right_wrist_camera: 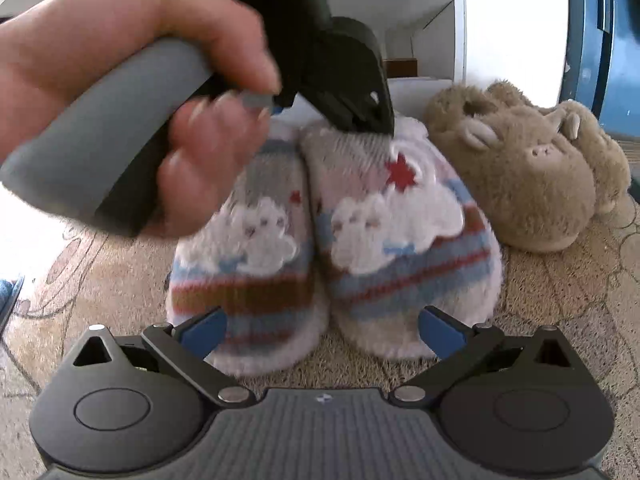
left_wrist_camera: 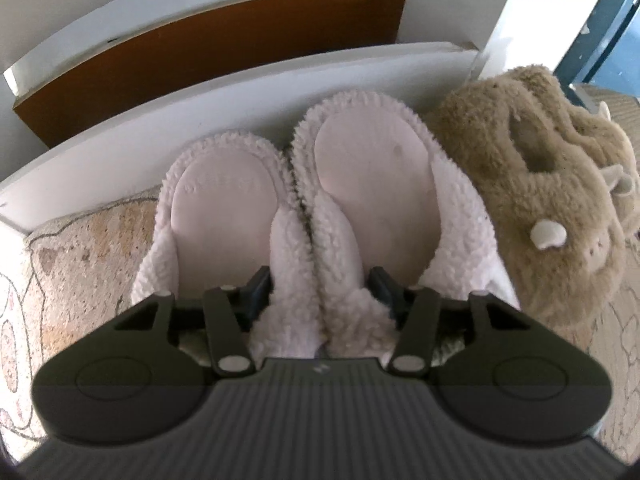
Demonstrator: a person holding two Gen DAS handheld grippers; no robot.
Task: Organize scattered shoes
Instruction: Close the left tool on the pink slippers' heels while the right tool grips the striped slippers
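A pair of fluffy pink slippers (left_wrist_camera: 372, 184) with striped knit tops and white cloud patches (right_wrist_camera: 400, 236) lies side by side on the rug, heels toward a white board. My left gripper (left_wrist_camera: 320, 284) has one finger inside each slipper and is shut on their two touching inner walls. In the right wrist view a hand (right_wrist_camera: 120, 60) holds the left gripper (right_wrist_camera: 368, 120) down at the slippers' openings. My right gripper (right_wrist_camera: 324, 332) stands open just in front of the toes, its blue fingers (right_wrist_camera: 208, 332) spread wide and touching nothing.
A pair of brown plush animal slippers (left_wrist_camera: 540, 200) (right_wrist_camera: 520, 168) sits right of the pink pair, close against it. Behind stand a white board (left_wrist_camera: 240, 100) and a brown wooden panel (left_wrist_camera: 200, 52). A patterned beige rug (right_wrist_camera: 560, 300) covers the floor. A blue door (right_wrist_camera: 600, 40) is at far right.
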